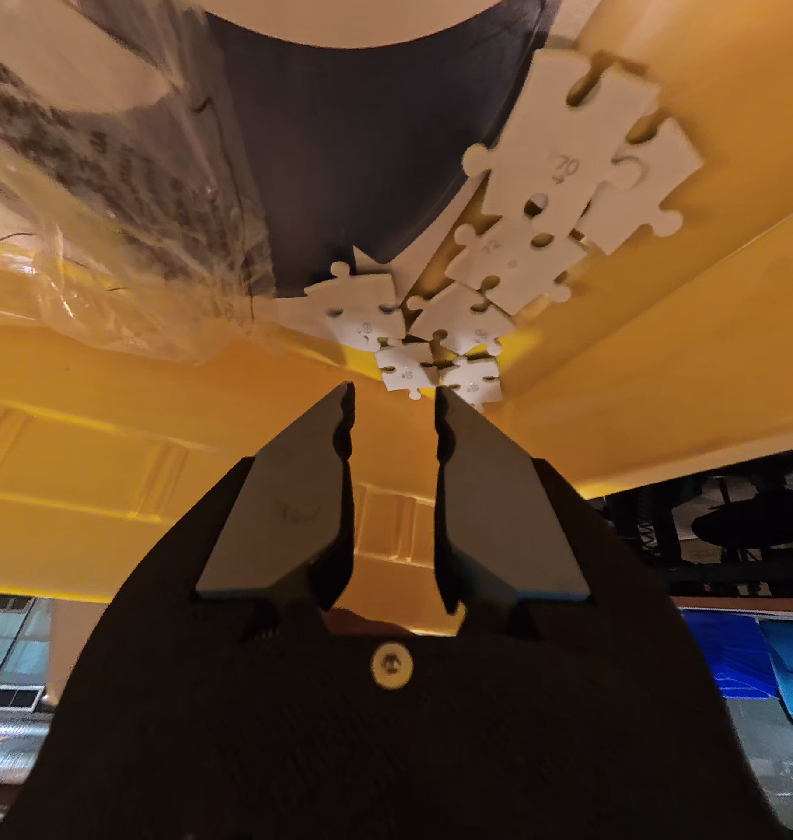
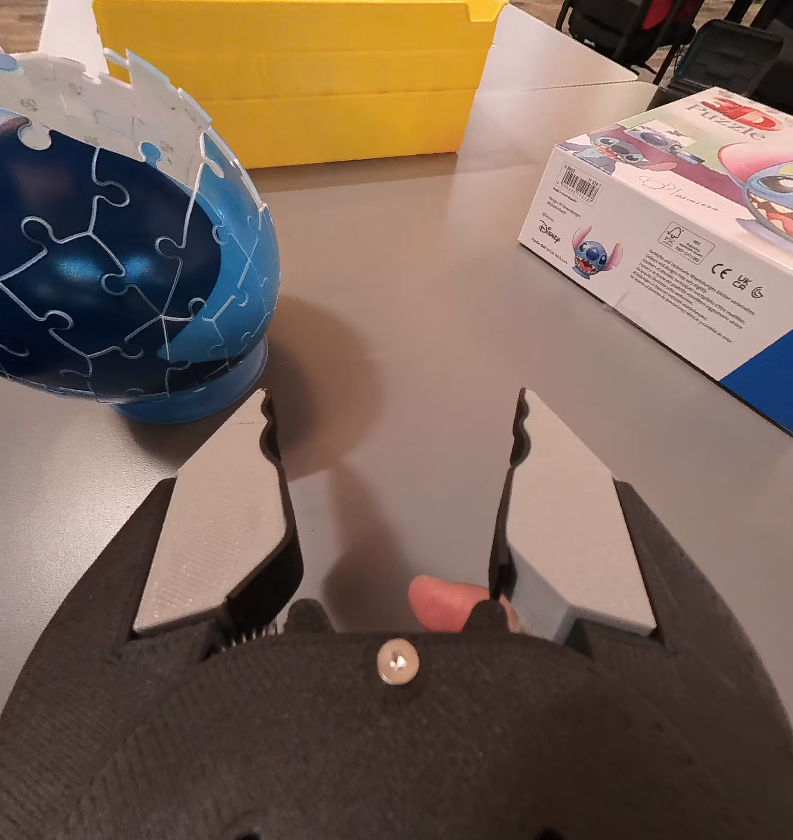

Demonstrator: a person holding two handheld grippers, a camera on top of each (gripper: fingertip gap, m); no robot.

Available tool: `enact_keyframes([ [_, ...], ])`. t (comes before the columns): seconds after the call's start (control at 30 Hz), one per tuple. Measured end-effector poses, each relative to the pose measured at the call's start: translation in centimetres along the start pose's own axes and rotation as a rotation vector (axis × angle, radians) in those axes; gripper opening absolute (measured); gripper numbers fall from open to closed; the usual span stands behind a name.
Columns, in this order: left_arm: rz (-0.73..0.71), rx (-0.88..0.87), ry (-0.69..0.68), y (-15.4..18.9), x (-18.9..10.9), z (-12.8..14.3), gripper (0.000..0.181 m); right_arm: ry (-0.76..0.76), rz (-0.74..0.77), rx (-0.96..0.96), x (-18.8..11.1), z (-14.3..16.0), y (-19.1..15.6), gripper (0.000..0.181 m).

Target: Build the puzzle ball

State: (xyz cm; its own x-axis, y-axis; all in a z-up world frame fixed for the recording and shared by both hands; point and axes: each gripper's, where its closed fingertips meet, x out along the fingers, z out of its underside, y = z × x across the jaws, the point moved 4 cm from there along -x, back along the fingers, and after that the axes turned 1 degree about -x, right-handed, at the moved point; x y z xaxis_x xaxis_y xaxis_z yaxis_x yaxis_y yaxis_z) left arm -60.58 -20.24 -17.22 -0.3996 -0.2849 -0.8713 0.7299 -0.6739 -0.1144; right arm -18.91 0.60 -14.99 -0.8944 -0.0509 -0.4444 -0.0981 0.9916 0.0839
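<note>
In the left wrist view, several loose puzzle pieces (image 1: pixel 499 282) lie white side up in a corner of the yellow bin (image 1: pixel 112 409). My left gripper (image 1: pixel 394 391) is open and empty, its tips just short of the nearest pieces (image 1: pixel 403 370). In the right wrist view, the partly built blue puzzle ball (image 2: pixel 103 254) stands tilted on a blue ring stand (image 2: pixel 194 400) at the left, its top open with white inner sides showing. My right gripper (image 2: pixel 394 400) is open and empty above the grey table, right of the ball.
A crumpled clear plastic bag (image 1: pixel 90 182) lies in the bin at the left, with a large dark curved piece (image 1: pixel 340 159) behind the loose pieces. The yellow bin (image 2: pixel 294 82) stands at the far side of the grey table (image 2: pixel 408 272). The puzzle box (image 2: pixel 685 236) lies at the right. Across from one pair of fingers to the other is roughly 45 cm.
</note>
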Motion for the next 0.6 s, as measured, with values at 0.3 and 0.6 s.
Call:
enact_keyframes([
  [0.3, 0.052, -0.055, 0.052, 0.3, 0.3, -0.3, 0.027, -0.006, 0.001, -0.005, 0.0, 0.1, 0.0, 0.101],
  [0.6, 0.051, -0.096, 0.107, -0.4, -0.7, -0.4, 0.032, -0.010, 0.002, -0.005, 0.1, 0.1, 0.0, 0.101],
])
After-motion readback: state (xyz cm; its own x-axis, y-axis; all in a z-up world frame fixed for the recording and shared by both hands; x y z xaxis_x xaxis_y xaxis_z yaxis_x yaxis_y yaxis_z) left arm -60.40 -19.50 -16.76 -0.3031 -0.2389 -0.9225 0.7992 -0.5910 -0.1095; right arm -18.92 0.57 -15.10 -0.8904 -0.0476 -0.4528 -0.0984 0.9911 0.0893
